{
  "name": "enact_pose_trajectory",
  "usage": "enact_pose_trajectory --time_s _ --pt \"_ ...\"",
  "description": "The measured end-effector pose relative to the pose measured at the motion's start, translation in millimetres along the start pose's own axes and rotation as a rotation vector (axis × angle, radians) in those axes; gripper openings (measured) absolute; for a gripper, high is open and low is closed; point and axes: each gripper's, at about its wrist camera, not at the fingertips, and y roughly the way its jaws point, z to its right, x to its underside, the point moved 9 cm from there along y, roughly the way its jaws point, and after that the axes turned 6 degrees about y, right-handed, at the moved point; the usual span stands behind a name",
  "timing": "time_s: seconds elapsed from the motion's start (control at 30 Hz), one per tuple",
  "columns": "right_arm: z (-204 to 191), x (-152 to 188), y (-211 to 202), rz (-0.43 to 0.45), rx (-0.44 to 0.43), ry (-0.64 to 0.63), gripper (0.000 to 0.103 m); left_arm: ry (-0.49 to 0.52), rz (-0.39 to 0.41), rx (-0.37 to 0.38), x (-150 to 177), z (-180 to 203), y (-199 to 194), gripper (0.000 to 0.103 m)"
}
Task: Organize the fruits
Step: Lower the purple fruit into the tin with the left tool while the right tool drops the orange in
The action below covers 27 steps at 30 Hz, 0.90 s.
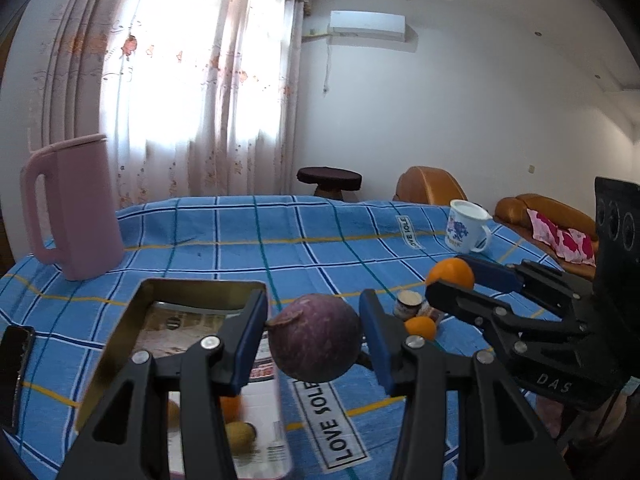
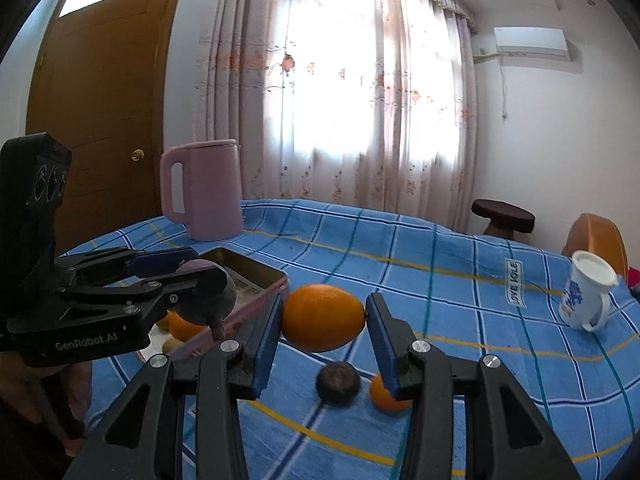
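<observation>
Left gripper (image 1: pixel 316 336) clamps my purple fruit (image 1: pixel 315 338), right gripper (image 2: pixel 324 320) an orange (image 2: pixel 323 317); either could slip off the tin's (image 2: pixel 256 276) rim.

A tin (image 2: pixel 256 280) is sitting on the table (image 2: pixel 460 320), with a jug (image 2: pixel 208 192) standing behind it and a mug (image 2: pixel 586 294) standing far off to the right. Inside the tin, what are probably a few small fruits (image 1: pixel 240 432) are lying. To the right of the tin, a small orange (image 2: pixel 384 394) and a round fruit (image 2: pixel 338 382) are resting side by side on the cloth, the round fruit lying nearer the tin.
</observation>
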Motion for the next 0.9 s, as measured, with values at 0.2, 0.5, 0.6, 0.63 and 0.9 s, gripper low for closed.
enact_pose_trajectory --time_s 0.2,0.5,0.6,0.63,0.9 --pt "-21.8 -9.1 8.1 0.002 -0.030 -0.030 0.045 -0.014 0.013 -0.021 -2.1 -15.0 -8.7 0.049" --pt "-59.0 -14.4 27.4 -0.014 -0.081 -0.075 0.045 -0.056 0.010 -0.066 6.2 -47.0 -18.0 0.049" --pt "-71.9 -13.8 33.2 -0.022 -0.094 -0.094 0.045 -0.066 0.006 -0.076 9.5 -55.8 -19.4 0.049" --pt "-75.0 -13.7 35.0 -0.024 -0.098 -0.098 0.045 -0.068 0.006 -0.078 10.6 -57.7 -20.4 0.049" --pt "-96.7 -14.0 47.2 -0.038 -0.124 -0.126 0.045 -0.094 0.009 -0.109 17.0 -81.8 -30.6 0.049"
